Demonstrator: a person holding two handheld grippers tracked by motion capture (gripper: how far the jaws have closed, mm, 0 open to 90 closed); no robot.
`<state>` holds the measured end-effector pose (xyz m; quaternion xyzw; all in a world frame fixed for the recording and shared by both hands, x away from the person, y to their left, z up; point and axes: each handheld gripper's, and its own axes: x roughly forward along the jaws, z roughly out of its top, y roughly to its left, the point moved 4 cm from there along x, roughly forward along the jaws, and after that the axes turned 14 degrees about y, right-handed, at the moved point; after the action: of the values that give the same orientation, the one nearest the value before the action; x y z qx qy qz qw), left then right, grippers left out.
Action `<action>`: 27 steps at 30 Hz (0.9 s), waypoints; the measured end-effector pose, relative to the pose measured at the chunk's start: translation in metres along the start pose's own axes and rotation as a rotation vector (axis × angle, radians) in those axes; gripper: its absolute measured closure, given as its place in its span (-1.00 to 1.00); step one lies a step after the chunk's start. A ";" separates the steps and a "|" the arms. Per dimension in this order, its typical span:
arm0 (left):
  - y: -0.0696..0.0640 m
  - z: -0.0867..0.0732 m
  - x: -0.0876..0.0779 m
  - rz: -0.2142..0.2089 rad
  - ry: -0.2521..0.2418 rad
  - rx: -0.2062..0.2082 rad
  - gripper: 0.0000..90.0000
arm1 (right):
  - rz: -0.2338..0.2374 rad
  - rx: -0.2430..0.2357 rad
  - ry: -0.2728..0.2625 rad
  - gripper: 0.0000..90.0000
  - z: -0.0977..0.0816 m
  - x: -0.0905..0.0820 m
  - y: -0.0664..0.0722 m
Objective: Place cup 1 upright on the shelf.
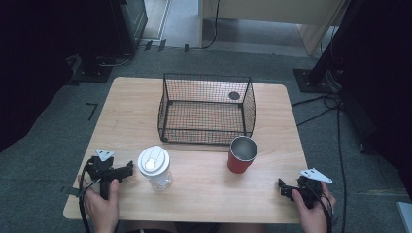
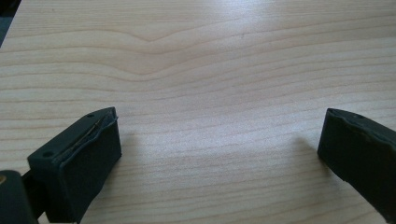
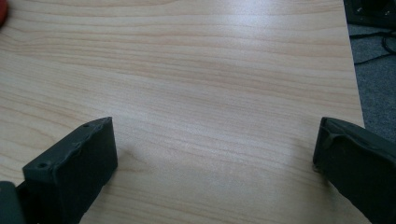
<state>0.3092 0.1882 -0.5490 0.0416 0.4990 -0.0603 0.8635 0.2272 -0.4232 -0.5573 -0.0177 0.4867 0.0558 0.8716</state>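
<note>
A clear plastic bottle with a white lid [image 1: 155,168] stands on the wooden table [image 1: 204,194], front left. A red cup with a metal inside [image 1: 241,154] stands front right of centre. A black wire basket [image 1: 206,109], with nothing in it, sits behind them at the middle. My left gripper [image 1: 127,170] rests at the front left, just left of the bottle, jaws wide apart over bare wood [image 2: 219,135]. My right gripper [image 1: 284,188] rests at the front right corner, right of the cup, its jaws also wide with bare wood between them [image 3: 215,140].
The table's right edge and grey carpet [image 3: 373,79] lie close beside the right gripper. Cables [image 1: 335,126] trail over the floor to the right of the table. Black stands [image 1: 316,73] and dark equipment surround the table's far side.
</note>
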 end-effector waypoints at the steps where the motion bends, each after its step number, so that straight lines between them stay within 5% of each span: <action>1: 0.000 0.000 0.000 0.000 0.000 0.000 -1.00 | 0.000 0.000 0.000 -1.00 0.000 0.000 0.000; 11: 0.000 0.000 0.000 0.000 -0.001 -0.002 -1.00 | 0.007 -0.010 -0.002 -1.00 0.005 0.003 -0.001; 14: 0.000 0.000 0.000 0.000 0.000 0.000 -1.00 | -0.029 0.055 -0.002 -1.00 0.004 0.003 0.004; 27: 0.000 0.000 0.000 0.000 0.000 0.000 -1.00 | -0.013 0.058 -0.028 -0.91 0.005 -0.004 0.005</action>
<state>0.3092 0.1882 -0.5490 0.0416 0.4991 -0.0602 0.8634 0.2286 -0.4186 -0.5515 0.0051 0.4755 0.0365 0.8789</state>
